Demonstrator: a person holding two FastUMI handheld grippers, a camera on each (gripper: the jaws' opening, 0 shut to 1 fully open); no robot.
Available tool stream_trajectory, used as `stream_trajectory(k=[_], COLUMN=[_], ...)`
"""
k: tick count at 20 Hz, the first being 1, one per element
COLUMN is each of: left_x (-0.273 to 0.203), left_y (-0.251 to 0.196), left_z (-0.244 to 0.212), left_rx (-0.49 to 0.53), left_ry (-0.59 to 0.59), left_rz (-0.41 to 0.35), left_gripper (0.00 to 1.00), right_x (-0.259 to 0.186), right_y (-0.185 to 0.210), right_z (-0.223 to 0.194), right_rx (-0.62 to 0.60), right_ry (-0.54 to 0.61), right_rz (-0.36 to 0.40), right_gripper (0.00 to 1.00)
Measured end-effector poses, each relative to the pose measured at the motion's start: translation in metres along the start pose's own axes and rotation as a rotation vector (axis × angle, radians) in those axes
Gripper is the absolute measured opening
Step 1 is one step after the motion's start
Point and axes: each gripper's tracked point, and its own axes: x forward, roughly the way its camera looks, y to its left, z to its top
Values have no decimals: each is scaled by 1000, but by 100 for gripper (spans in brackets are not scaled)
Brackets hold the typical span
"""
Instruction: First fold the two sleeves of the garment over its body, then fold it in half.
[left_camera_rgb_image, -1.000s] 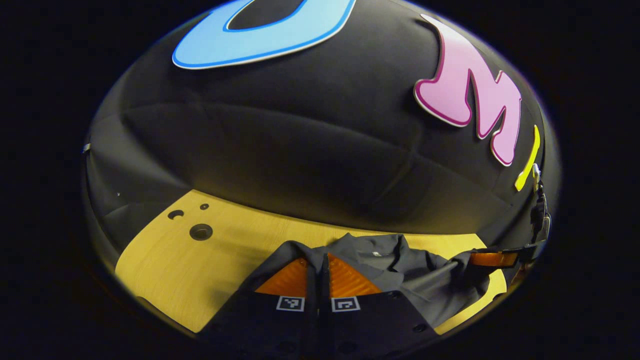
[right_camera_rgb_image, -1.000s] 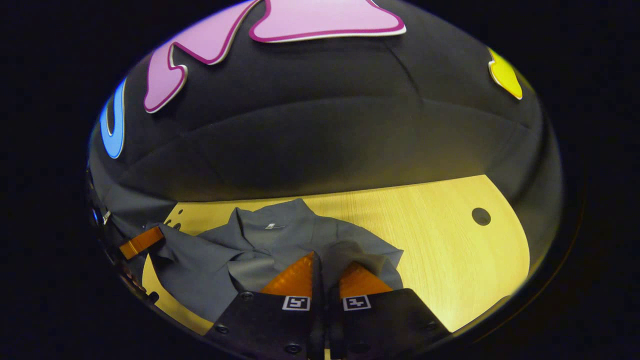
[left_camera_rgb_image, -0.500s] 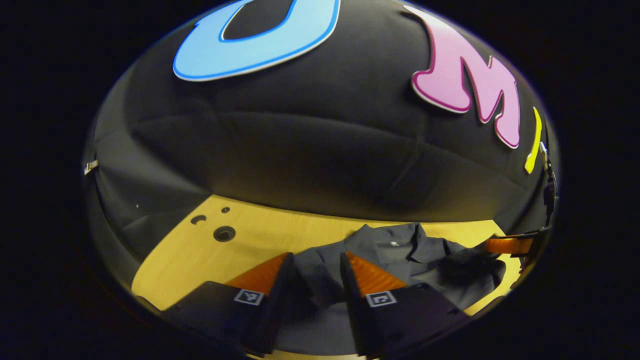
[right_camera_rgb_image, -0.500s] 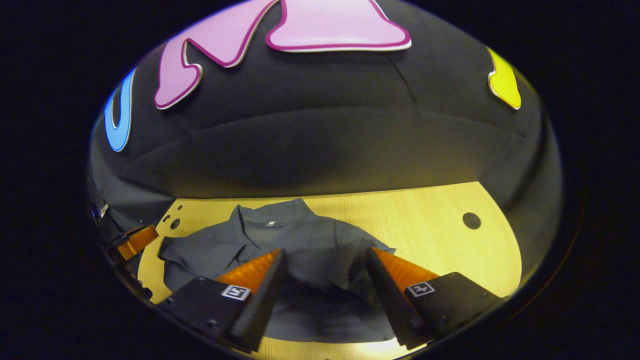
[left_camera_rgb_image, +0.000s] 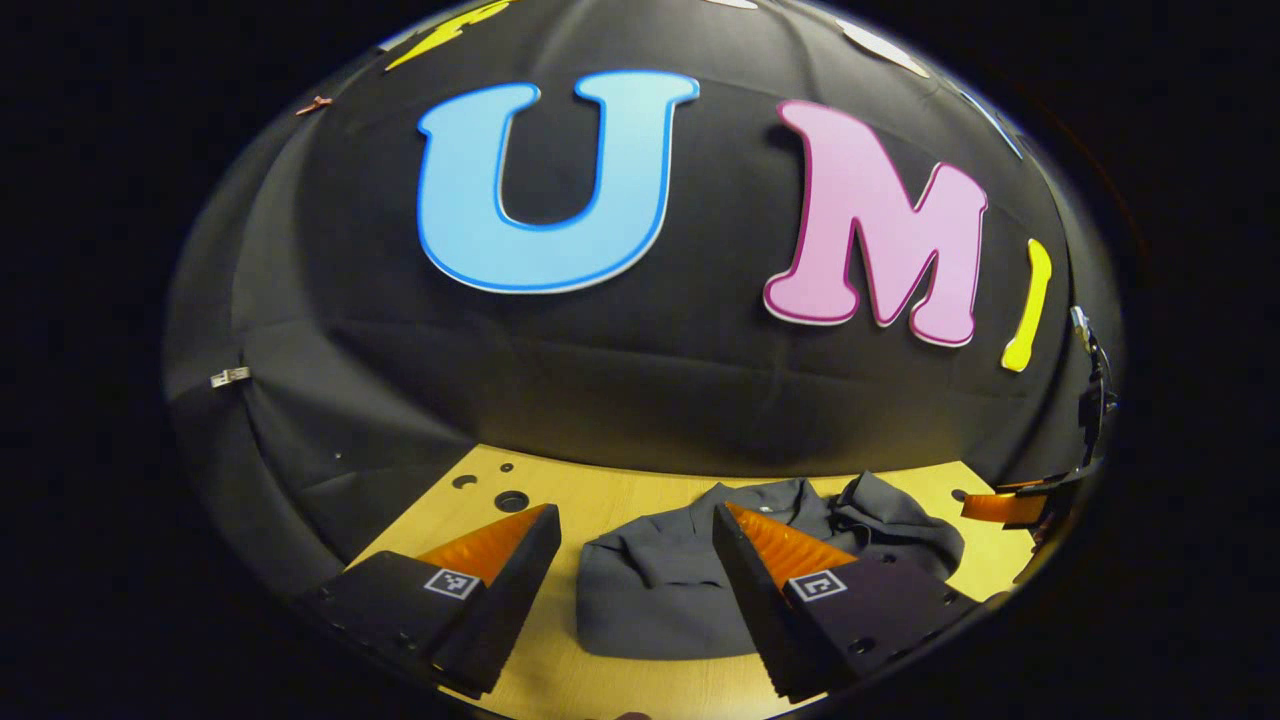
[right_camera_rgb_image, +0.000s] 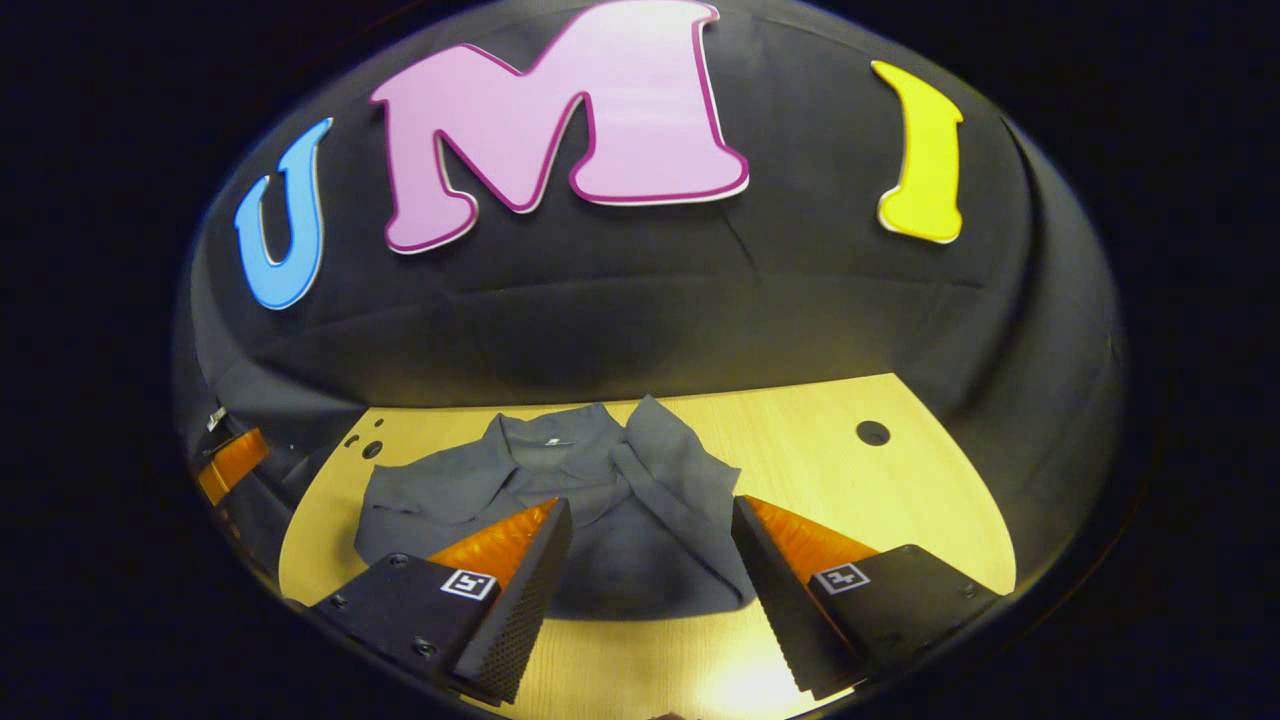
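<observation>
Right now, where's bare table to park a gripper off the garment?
Bare wood lies right of the garment, up to the round hole on the table. Another strip runs along the near edge below the fold. The left side is tighter, with small holes.

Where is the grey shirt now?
The shirt lies folded on the wooden table, just ahead of the open right gripper. In the left gripper view it lies between the open left gripper's fingers.
</observation>
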Motion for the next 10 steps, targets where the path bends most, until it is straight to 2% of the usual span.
stream_trajectory(k=[2, 7, 10], left_x=[-30, -100, -142], left_y=[-2, 13, 26], left_z=[-4, -39, -75], left_rx=[-33, -89, -87], left_ry=[-5, -18, -3], left_rz=[-25, -20, 34], left_gripper=[96, 96, 96], right_x=[-29, -101, -136], right_y=[1, 2, 9], right_z=[-7, -32, -64], right_rx=[10, 22, 7], right_ry=[-17, -66, -46], right_rz=[-8, -30, -14], right_gripper=[99, 99, 98])
